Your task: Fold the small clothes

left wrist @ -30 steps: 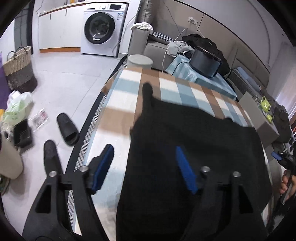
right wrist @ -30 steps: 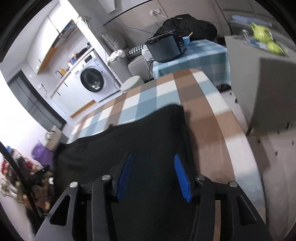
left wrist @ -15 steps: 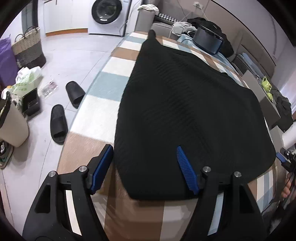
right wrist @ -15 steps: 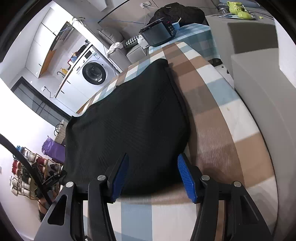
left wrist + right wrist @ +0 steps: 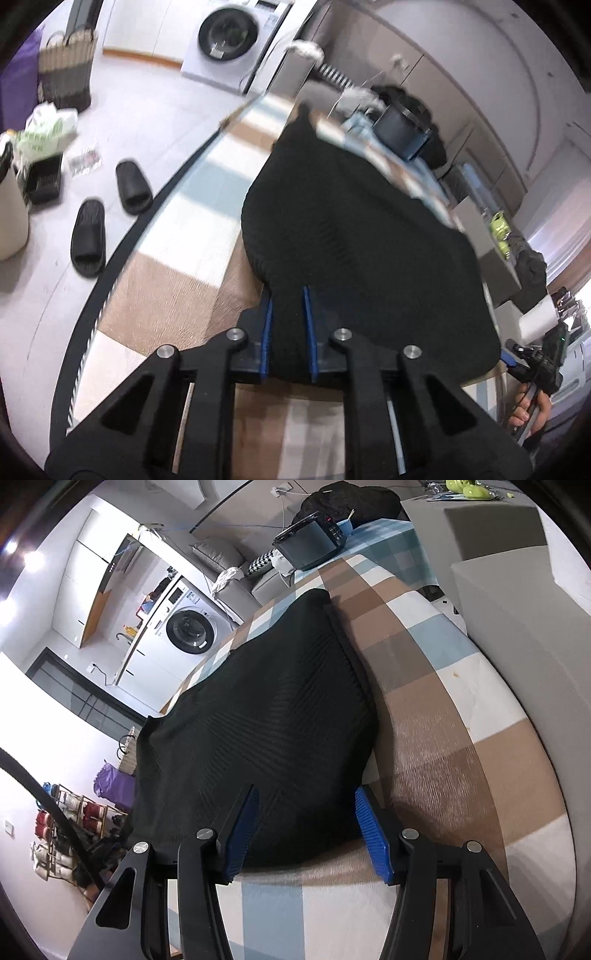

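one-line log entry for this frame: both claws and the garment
left claw: closing on near hem of black knit garment | right claw: open, straddling hem | garment: flat on checked tablecloth

The black ribbed knit garment (image 5: 266, 716) lies spread on the checked brown, blue and white cloth-covered surface (image 5: 443, 716). In the left wrist view, the left hand-held gripper (image 5: 287, 314) is at the garment's near edge at 6 o'clock, its jaws closing with the cloth between them. Two black rubber slippers (image 5: 110, 218) lie on the floor at 9 o'clock; the white front-loading washing machine (image 5: 225, 40) stands at 11 o'clock.
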The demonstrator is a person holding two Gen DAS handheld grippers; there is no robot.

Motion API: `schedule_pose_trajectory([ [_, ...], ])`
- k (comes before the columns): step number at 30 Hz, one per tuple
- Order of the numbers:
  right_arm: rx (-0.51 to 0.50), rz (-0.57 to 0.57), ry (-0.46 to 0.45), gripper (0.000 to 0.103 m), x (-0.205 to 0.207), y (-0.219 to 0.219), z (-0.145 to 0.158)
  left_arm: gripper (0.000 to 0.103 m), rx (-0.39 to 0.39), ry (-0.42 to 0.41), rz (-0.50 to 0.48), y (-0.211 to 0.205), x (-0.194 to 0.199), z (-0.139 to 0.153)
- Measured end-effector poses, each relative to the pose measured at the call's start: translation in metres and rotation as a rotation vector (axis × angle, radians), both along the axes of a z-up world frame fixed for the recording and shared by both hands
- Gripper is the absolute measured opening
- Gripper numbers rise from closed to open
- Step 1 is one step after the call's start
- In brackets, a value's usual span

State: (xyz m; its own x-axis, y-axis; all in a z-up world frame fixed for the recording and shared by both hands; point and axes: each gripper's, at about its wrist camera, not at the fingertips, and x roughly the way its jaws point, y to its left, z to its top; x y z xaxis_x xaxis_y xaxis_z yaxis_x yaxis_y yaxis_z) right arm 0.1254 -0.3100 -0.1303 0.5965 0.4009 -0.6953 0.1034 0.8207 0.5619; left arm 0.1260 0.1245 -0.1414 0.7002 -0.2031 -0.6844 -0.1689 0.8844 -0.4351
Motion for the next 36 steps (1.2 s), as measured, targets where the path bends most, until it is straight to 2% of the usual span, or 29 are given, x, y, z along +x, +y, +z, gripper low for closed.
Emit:
schedule_pose_trajectory([
  [2, -0.011, 0.002, 0.006, 0.056, 0.001, 0.001, 0.0, 0.006, 0.01, -0.049, -0.011, -0.003, -0.015, 0.016],
  [4, -0.012, 0.007, 0.008, 0.056, 0.001, 0.0, -0.001, 0.005, 0.023, -0.075, -0.01, -0.002, -0.027, 0.026],
  [8, -0.017, 0.001, 0.01, 0.056, 0.005, -0.004, -0.004, 0.004, 0.024, -0.036, 0.007, 0.008, -0.041, 0.018],
  [9, -0.018, 0.001, 0.011, 0.051, 0.007, -0.004, -0.005, 0.004, 0.017, -0.025, 0.013, 0.011, -0.043, 0.016],
  [10, -0.02, 0.005, 0.008, 0.038, 0.009, -0.003, -0.007, 0.004, -0.003, -0.017, 0.02, 0.014, -0.045, 0.012],
  [11, -0.024, 0.006, 0.007, 0.033, 0.011, -0.002, -0.007, 0.004, -0.009, -0.013, 0.023, 0.016, -0.043, 0.012],
  [12, -0.032, 0.01, 0.003, 0.023, 0.012, -0.001, -0.007, 0.004, -0.01, -0.007, 0.028, 0.017, -0.041, 0.01],
  [13, -0.041, 0.007, -0.015, 0.007, 0.012, -0.001, -0.006, 0.004, -0.014, -0.001, 0.027, 0.018, -0.042, 0.01],
  [16, -0.048, 0.008, -0.085, 0.005, 0.007, 0.0, 0.007, 0.004, -0.01, 0.0, 0.021, 0.018, -0.036, 0.008],
  [18, -0.03, 0.051, -0.218, 0.004, -0.011, 0.004, 0.03, 0.004, 0.004, 0.0, 0.016, 0.016, -0.032, 0.009],
  [19, -0.046, 0.07, -0.252, 0.004, -0.019, 0.007, 0.038, 0.004, 0.009, 0.0, 0.012, 0.016, -0.032, 0.009],
  [21, -0.096, 0.086, -0.233, 0.004, -0.025, 0.012, 0.041, 0.004, 0.018, 0.004, 0.01, 0.017, -0.032, 0.008],
  [23, -0.165, 0.069, -0.138, 0.004, -0.02, 0.013, 0.028, 0.004, 0.014, 0.015, 0.009, 0.018, -0.03, 0.005],
  [26, -0.181, 0.062, -0.042, 0.005, -0.012, 0.01, 0.011, 0.004, 0.014, 0.032, 0.002, 0.019, -0.03, 0.004],
  [27, -0.17, 0.052, -0.032, 0.007, -0.011, 0.008, 0.009, 0.007, 0.012, 0.039, 0.001, 0.019, -0.03, 0.003],
  [29, -0.145, 0.043, -0.03, 0.011, -0.01, 0.005, 0.009, 0.024, 0.005, 0.063, 0.003, 0.021, -0.029, 0.002],
  [31, -0.146, 0.04, -0.032, 0.014, -0.011, 0.003, 0.009, 0.054, -0.01, 0.057, -0.002, 0.021, -0.027, 0.001],
  [32, -0.146, 0.041, -0.032, 0.015, -0.012, 0.003, 0.009, 0.058, -0.007, 0.052, -0.008, 0.02, -0.024, 0.001],
  [36, -0.128, 0.038, -0.025, 0.016, -0.013, 0.002, 0.005, 0.058, -0.009, 0.07, -0.024, 0.015, -0.003, -0.006],
])
